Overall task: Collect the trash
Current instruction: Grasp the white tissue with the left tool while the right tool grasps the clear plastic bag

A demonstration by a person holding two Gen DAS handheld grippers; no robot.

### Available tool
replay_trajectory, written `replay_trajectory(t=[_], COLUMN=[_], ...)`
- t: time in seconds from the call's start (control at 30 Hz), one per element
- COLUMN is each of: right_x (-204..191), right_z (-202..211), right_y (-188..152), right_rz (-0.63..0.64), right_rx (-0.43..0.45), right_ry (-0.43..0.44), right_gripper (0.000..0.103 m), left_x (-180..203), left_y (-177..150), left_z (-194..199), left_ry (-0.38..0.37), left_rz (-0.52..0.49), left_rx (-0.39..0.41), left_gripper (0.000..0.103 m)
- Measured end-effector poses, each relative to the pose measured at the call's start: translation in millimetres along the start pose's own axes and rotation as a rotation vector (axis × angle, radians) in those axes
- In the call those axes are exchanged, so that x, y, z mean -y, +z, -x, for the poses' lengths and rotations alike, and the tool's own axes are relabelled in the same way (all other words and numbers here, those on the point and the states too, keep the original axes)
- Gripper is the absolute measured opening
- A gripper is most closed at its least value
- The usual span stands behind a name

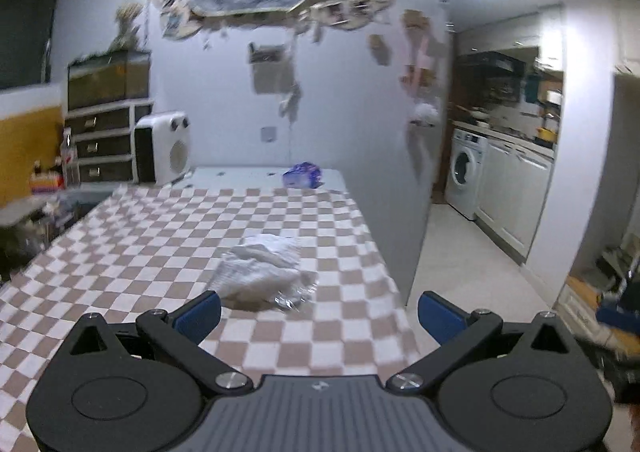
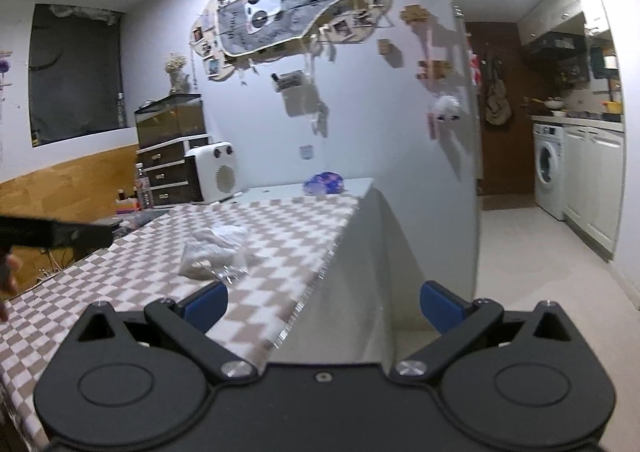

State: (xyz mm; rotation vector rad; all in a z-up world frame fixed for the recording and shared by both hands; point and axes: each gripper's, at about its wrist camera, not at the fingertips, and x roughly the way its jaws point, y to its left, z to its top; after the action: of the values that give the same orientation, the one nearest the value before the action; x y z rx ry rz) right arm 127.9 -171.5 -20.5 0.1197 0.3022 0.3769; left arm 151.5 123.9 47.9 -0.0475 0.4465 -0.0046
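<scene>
Checkered brown-and-white cloth covers a long worktop [image 1: 120, 252] that runs away from both cameras toward a white wall. Near the middle of the cloth lies a heap of crumpled white tissue with clear plastic wrapping [image 1: 262, 272] at its near edge. The left tongs [image 1: 319, 316] hover above the worktop's near end with their blue-padded fingers spread wide and holding nothing; the trash heap sits just beyond the left finger. The right tongs [image 2: 324, 306] are also wide apart and empty, positioned over the worktop's right edge, with the trash heap [image 2: 214, 256] ahead and to their left. At the far end, on bare white surface past the cloth, rests a crinkled purple packet [image 1: 303, 175]. A white heater [image 1: 162, 146] stands beside dark drawers at the far left. A washing machine [image 2: 548, 168] shows through the doorway on the right.
</scene>
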Motion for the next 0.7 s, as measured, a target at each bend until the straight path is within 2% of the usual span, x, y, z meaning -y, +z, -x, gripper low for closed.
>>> replay_trajectory(t=[0.2,0.33,0.5,0.57,0.7], right_x=[-21,-31,-37,-37,-36], right_z=[-55,-87,-120,-133,-155], right_y=[9,11,10,9,5], right_rz=[0.021,0.037,0.046,0.055,0.058], right_rx=[-0.012,-0.026,-0.053,-0.065,-0.088], right_ry=[0.029,0.038,0.083,0.089,0.085], right_gripper=[0.103,0.103,0.103,0.103,0.103], left_x=[-52,-80,-95,-91,-80], left_y=[20,17,8,6,7], left_z=[-82,-145,-199,-216,-240], left_ry=[0.022,0.009,-0.018,-0.005,0.089], left_rz=[0.200,0.362,0.542,0.551,0.473], left_rx=[-0.046,-0.115,-0.167,-0.183,-0.182], left_gripper=[0.103,0.103,0.103,0.103,0.103])
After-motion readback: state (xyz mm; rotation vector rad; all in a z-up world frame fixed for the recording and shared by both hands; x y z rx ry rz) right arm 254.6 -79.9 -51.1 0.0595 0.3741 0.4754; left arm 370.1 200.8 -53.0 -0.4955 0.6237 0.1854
